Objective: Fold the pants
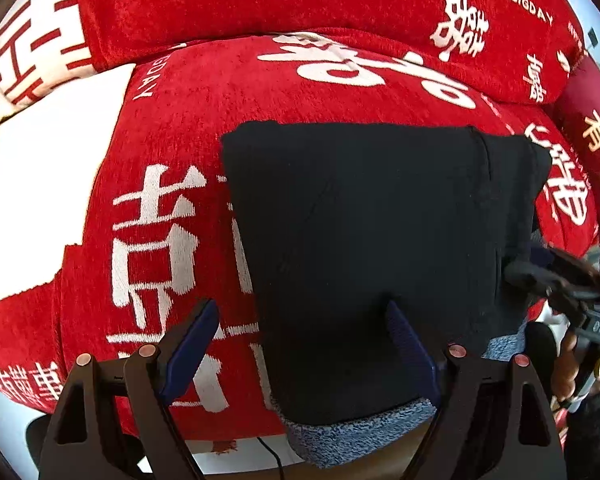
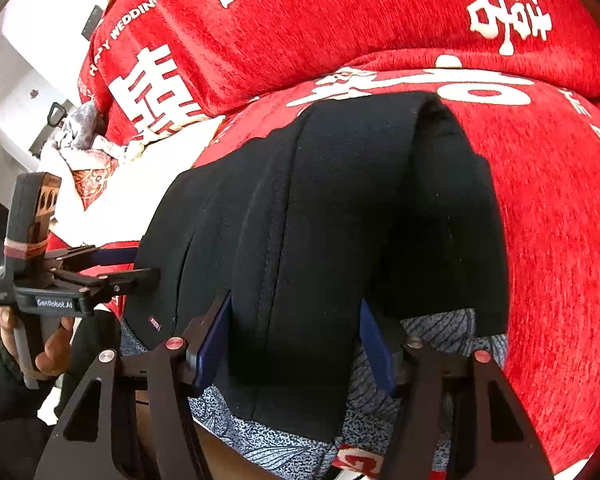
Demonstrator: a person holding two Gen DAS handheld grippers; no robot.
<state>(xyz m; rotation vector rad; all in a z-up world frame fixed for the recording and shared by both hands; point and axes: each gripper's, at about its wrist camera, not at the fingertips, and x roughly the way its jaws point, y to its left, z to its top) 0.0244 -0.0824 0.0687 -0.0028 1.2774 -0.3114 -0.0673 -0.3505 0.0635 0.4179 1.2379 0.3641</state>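
On red sofa (image 1: 204, 92), black pants (image 1: 360, 220) folded over near edge, left gripper (image 1: 304, 344) wide with nothing gripped, right gripper (image 2: 296, 340) part-open straddling thick fold unpinched; risk of slipping grasp, layers sliding apart.

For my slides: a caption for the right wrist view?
Right tool straddles folded black pants on a red cover.

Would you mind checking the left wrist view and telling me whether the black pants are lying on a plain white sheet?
No, the black pants lie on a red cover printed with white characters.
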